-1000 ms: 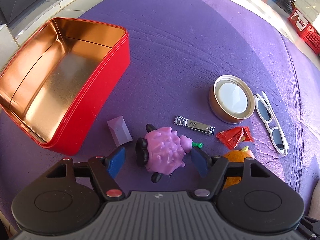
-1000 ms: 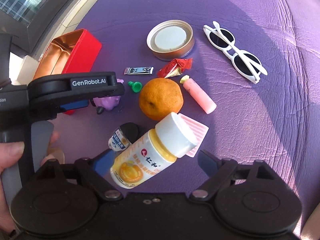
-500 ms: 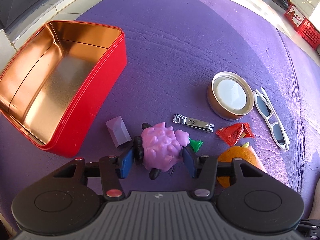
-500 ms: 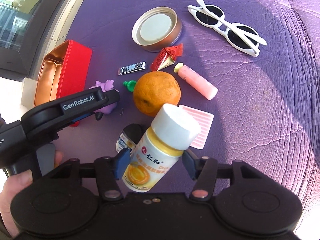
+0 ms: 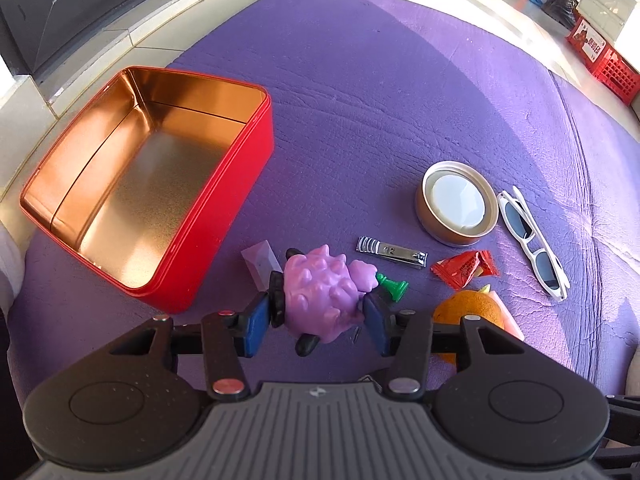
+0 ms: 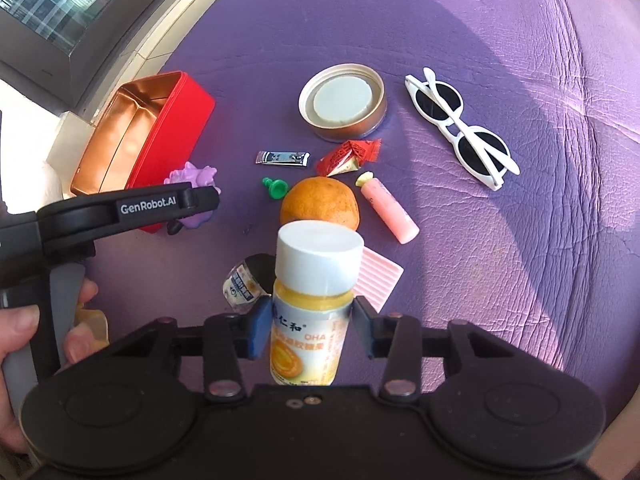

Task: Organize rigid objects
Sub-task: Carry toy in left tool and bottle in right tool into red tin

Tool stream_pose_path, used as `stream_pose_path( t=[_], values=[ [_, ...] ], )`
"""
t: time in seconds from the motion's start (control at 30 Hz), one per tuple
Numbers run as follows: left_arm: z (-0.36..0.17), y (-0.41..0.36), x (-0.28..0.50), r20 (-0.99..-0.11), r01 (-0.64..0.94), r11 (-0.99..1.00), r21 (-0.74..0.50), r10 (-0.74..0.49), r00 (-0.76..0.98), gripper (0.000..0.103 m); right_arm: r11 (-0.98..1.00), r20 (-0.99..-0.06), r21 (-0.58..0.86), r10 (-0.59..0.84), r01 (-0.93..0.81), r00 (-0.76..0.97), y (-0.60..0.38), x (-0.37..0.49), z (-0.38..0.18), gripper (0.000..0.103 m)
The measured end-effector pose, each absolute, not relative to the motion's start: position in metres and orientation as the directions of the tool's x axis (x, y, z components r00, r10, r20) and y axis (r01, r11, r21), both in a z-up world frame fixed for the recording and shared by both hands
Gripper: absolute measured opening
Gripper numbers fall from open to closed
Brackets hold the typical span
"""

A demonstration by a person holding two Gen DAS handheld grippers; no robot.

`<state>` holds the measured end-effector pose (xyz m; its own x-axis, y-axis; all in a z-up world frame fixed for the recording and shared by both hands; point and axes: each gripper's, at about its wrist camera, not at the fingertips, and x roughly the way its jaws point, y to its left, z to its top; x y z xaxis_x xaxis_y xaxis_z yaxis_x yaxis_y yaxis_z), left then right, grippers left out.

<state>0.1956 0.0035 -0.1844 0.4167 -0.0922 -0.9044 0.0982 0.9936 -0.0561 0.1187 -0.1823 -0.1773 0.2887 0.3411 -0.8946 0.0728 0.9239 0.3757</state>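
Purple spiky rubber toy creature (image 5: pixel 320 300) is now sitting pinched between the closing left tongs (image 5: pixel 316 316), which stood wide apart a second ago. The right tongs (image 6: pixel 310 322) are likewise closing, pads pressing on a yellow plastic supplement bottle with a white cap (image 6: pixel 312 292). Both things are just lifting off the purple cushioned surface (image 5: pixel 400 100), likely bound for the open red metal tin (image 5: pixel 224 220). The bottle, tilted before, is now pointing its long axis straight away from the camera, cap foremost.

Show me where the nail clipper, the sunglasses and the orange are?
nail clipper (image 5: pixel 392 253), left wrist view, middle of lever.
sunglasses (image 6: pixel 460 130), right wrist view, bridge.
orange (image 6: pixel 320 204), right wrist view, top of peel.
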Motion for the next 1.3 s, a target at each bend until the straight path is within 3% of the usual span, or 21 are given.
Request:
stream_pose_path(
  t=[0.7, 1.03, 1.3],
  values=[
    [-0.097, 0.067, 0.209, -0.813, 0.026, 0.997, -0.074, -0.076, 0.577, 0.050, 0.921, -0.801, 0.370, 0.382, -0.120, 0.462, -0.141, 0.186, -0.094, 0.042],
    [-0.113, 0.120, 0.270, -0.814, -0.013, 1.000, -0.004, 0.004, 0.581, 0.050, 0.884, -0.777, 0.412, 0.467, -0.220, 0.421, -0.074, 0.270, -0.097, 0.042],
    [-0.148, 0.144, 0.323, -0.837, -0.025, 1.000, 0.000, 0.014, 0.548, 0.050, 0.857, -0.795, 0.470, 0.515, -0.211, 0.320, -0.033, 0.309, -0.131, 0.042]
  ],
)
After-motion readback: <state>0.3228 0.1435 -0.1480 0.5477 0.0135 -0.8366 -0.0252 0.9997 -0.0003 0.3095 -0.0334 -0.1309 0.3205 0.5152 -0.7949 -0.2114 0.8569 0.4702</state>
